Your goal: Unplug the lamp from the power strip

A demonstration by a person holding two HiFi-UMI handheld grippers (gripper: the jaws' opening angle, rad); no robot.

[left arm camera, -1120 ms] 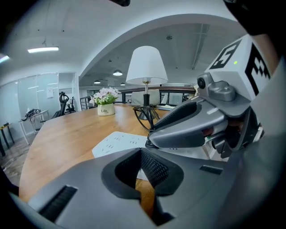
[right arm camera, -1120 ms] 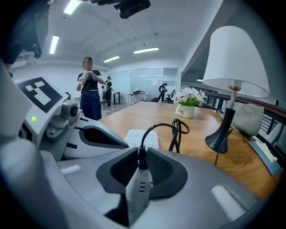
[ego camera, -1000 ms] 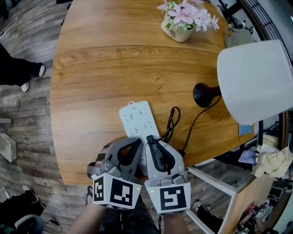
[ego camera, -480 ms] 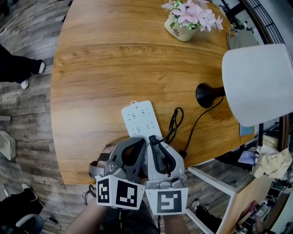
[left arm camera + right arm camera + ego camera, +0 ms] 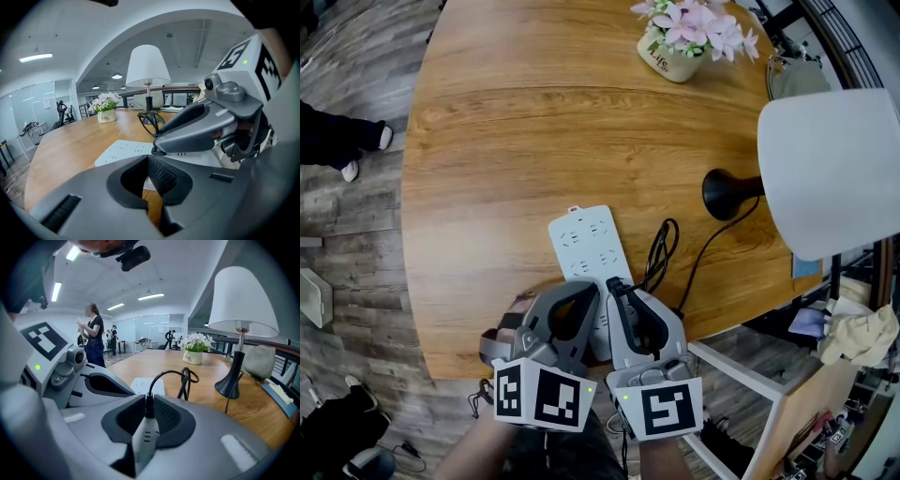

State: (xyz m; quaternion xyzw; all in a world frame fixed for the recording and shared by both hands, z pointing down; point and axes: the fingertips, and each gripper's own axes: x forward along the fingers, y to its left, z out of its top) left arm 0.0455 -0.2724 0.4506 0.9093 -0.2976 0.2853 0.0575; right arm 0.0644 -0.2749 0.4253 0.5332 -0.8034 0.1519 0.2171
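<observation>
The white power strip (image 5: 585, 244) lies flat on the round wooden table (image 5: 487, 141), its near end hidden under both grippers. My right gripper (image 5: 615, 289) is shut on the lamp's grey plug (image 5: 144, 439), whose black cord (image 5: 657, 251) loops away to the lamp's black base (image 5: 724, 194) under the white shade (image 5: 830, 169). Whether the plug sits in its socket is hidden. My left gripper (image 5: 587, 289) is shut with nothing in it, its tips down at the strip (image 5: 123, 151) beside the right gripper (image 5: 197, 131).
A pot of pink flowers (image 5: 677, 45) stands at the table's far side. The table's near edge (image 5: 469, 361) runs just under the grippers. A white frame (image 5: 741, 375) and clutter sit off the table's right. People stand far behind in the right gripper view.
The right gripper has drawn back slightly toward me and to the right with the plug in it. The left gripper has stayed in place on the strip.
</observation>
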